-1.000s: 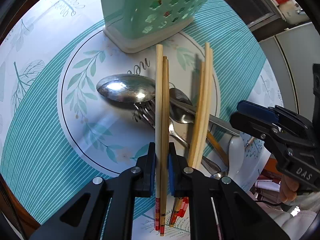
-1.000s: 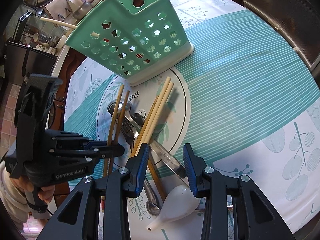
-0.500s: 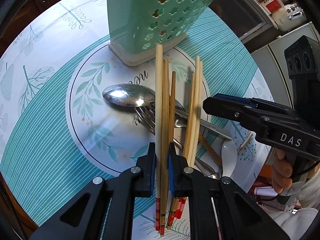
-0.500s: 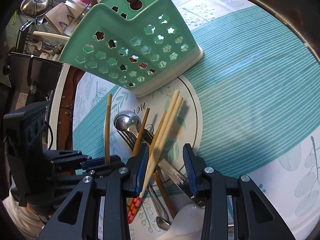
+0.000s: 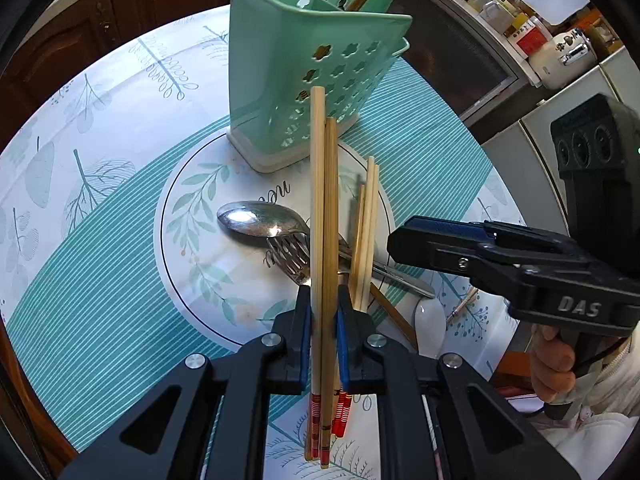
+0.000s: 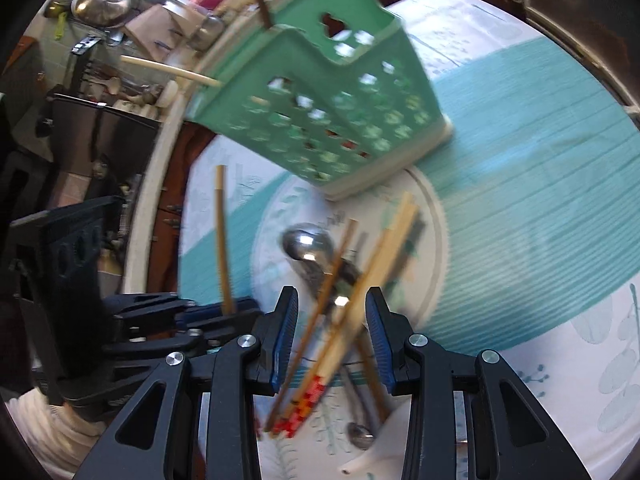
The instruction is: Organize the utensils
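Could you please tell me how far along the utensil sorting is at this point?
Done: a few sticks already stand in the green holder. In hand: the left tool is shut on a chopstick pair; the right tool is open over the pile. Left: loose chopsticks, metal spoon, fork and white spoon.

"DAS" on right tool (image 5: 400, 240); other txt unreadable.

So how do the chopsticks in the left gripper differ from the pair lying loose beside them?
The held chopsticks are clamped in the left gripper, lifted off the table; the loose chopsticks lie across the spoon and fork. The held pair looks darker. Both have red-banded ends.
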`<state>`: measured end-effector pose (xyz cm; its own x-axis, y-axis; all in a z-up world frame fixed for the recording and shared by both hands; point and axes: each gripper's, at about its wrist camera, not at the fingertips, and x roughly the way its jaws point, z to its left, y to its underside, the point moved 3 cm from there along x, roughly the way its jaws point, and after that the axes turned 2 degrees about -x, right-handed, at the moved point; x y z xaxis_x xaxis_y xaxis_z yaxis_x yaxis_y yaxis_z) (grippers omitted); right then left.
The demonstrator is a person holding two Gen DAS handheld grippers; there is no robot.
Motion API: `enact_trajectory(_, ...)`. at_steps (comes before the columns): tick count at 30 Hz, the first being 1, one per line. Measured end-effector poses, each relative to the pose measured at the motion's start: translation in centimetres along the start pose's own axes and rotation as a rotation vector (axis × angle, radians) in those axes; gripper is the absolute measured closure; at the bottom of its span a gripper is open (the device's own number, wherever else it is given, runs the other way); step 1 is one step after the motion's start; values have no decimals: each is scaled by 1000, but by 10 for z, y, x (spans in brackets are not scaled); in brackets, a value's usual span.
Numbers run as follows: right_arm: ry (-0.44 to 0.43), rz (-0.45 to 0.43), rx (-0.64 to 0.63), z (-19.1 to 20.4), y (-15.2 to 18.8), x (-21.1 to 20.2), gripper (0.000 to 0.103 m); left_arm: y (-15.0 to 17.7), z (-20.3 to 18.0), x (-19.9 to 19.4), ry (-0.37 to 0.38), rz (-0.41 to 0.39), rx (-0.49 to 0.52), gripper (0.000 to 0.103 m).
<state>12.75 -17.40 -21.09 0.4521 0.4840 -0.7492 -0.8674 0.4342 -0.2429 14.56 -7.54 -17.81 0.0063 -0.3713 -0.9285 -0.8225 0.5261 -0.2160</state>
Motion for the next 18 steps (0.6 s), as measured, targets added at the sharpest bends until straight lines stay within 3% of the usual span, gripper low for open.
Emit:
enact_trajectory(5,-94,-35,-45,24,-5,-14,67,2,-6,-5,-6,-14,10,95)
enact_trajectory(11,-114,-49,-91,50,-11,-19,69,2,-22,-13,-16,-39,25,95)
enact_trajectory(18,-142,-71,-148,73,-15,-47,78,0,-35,-37,-28,-74,52,95)
